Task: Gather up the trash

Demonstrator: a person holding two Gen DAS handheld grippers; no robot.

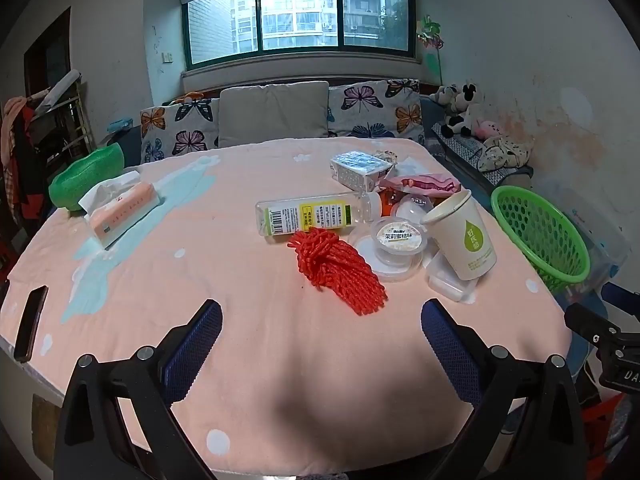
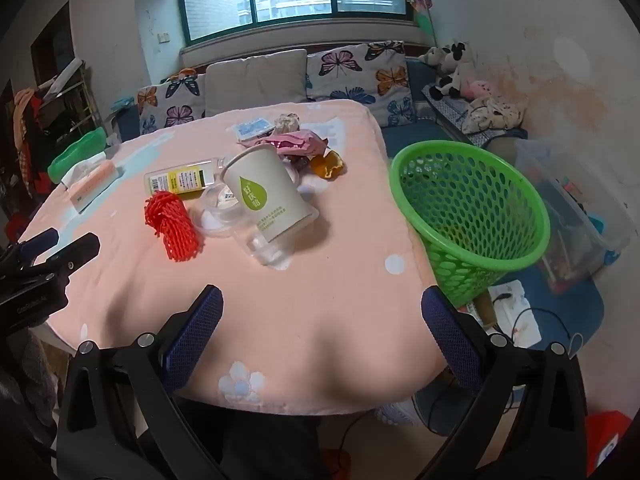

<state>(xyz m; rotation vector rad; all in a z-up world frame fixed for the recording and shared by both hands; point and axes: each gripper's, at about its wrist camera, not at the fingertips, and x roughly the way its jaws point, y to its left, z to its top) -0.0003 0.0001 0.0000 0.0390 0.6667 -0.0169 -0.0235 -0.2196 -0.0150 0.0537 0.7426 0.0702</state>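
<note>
A pink-covered table (image 1: 248,340) lies bare across its near half, open ground ahead of both wide-open grippers. Past that, a cluster of litter crowds the middle right: a red foam net (image 1: 340,276) nearest, a paper cup (image 1: 460,236) tilted on clear plastic lids, and a clear bottle (image 1: 308,216) lying flat behind. A tissue pack (image 1: 122,210) sits well apart at far left, with open cloth between. A green basket (image 2: 472,216) stands just beside the table's right edge, its mouth unobstructed.

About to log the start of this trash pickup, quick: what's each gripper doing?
Left gripper: open, holding nothing.
Right gripper: open, holding nothing.
</note>
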